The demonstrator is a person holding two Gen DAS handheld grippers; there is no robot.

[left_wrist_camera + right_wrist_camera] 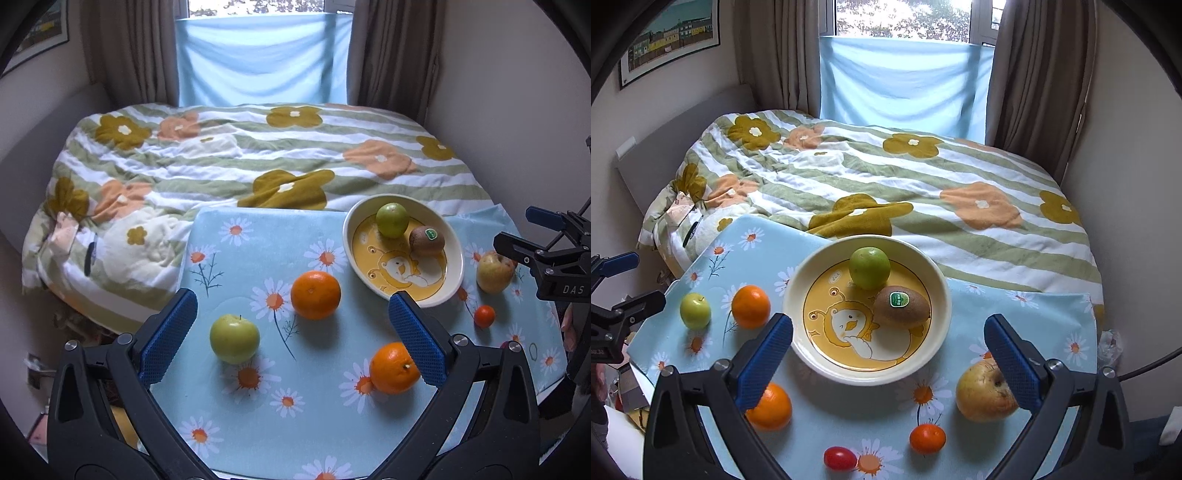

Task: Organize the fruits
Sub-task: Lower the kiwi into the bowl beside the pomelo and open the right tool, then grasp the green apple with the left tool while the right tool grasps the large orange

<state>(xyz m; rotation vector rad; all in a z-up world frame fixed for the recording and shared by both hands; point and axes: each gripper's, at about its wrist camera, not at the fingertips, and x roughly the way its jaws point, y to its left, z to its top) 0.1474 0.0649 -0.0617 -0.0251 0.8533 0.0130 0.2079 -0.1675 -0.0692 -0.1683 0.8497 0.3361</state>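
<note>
A cream and yellow plate on the daisy-print table holds a green fruit and a kiwi. My right gripper hangs open and empty above the plate's near rim. My left gripper is open and empty above the table's left half. Between its fingers lie a green apple and an orange. A second orange, a yellow-red apple, a small tangerine and a cherry tomato lie loose.
The table stands against a bed with a flowered striped quilt. A blue cloth hangs below the window between brown curtains. Clutter lies on the floor at the table's left edge.
</note>
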